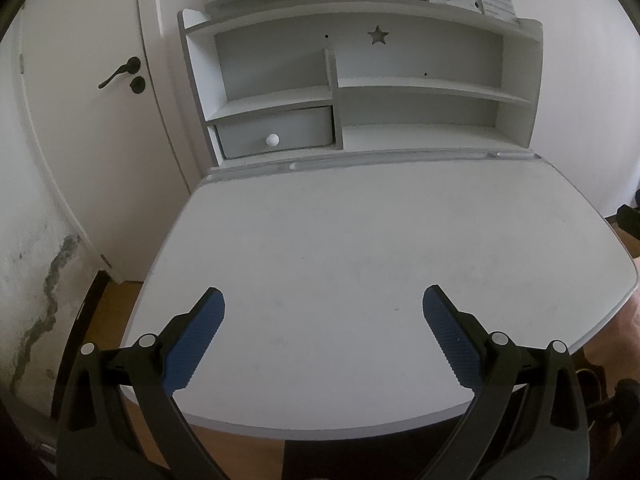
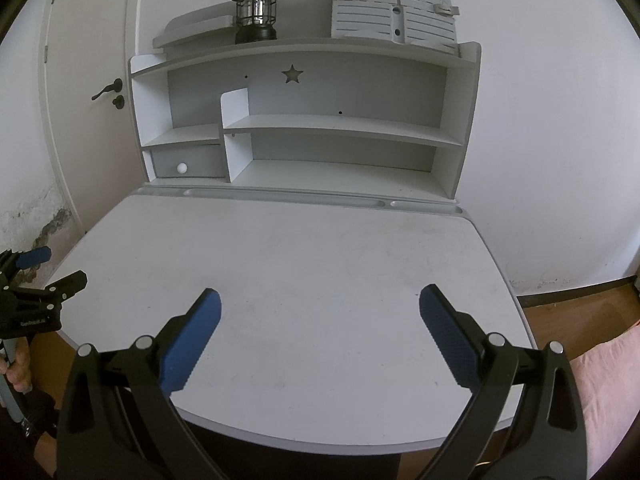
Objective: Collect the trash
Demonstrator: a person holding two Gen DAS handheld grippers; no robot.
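Observation:
No trash shows in either view. My left gripper (image 1: 323, 304) is open and empty, hovering over the near edge of the white desk (image 1: 360, 232). My right gripper (image 2: 320, 304) is open and empty too, over the near edge of the same desk (image 2: 300, 264). The left gripper also shows at the left edge of the right wrist view (image 2: 52, 268), with its jaws apart, held by a hand beside the desk's left side.
A white shelf unit (image 2: 304, 120) stands at the back of the desk, with a small drawer (image 2: 186, 162). A black lantern (image 2: 256, 10) and a slatted grey stand (image 2: 394, 14) sit on top. A white door (image 1: 100, 100) is at left. Wooden floor (image 2: 580, 312) lies at right.

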